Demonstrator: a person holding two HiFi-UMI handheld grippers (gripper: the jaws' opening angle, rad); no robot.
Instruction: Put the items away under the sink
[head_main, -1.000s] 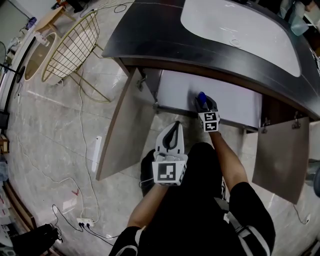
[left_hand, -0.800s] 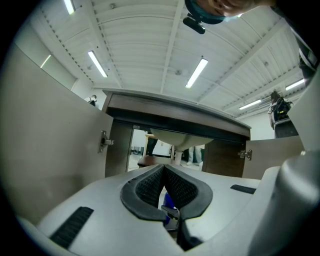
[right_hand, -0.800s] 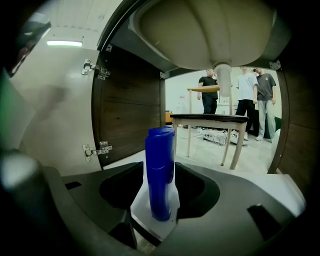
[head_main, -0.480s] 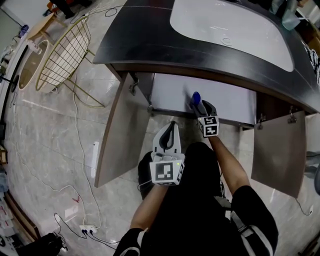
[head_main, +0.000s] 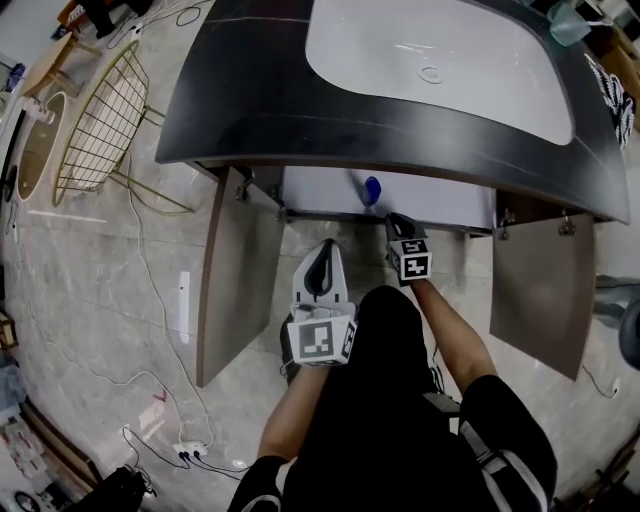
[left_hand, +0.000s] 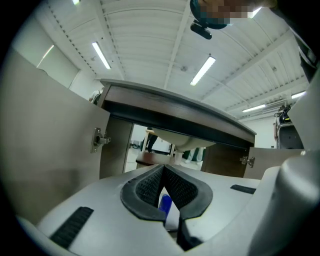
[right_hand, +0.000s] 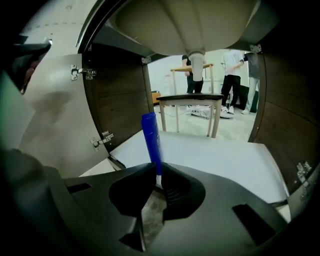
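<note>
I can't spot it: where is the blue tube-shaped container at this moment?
In the head view, the blue tube-shaped container stands upright on the white cabinet floor under the sink, near the front edge, slightly left of the middle.

A gold wire chair (head_main: 100, 120) stands on the tiled floor (head_main: 100, 300) — a power strip (head_main: 183, 452) lies well apart.
</note>
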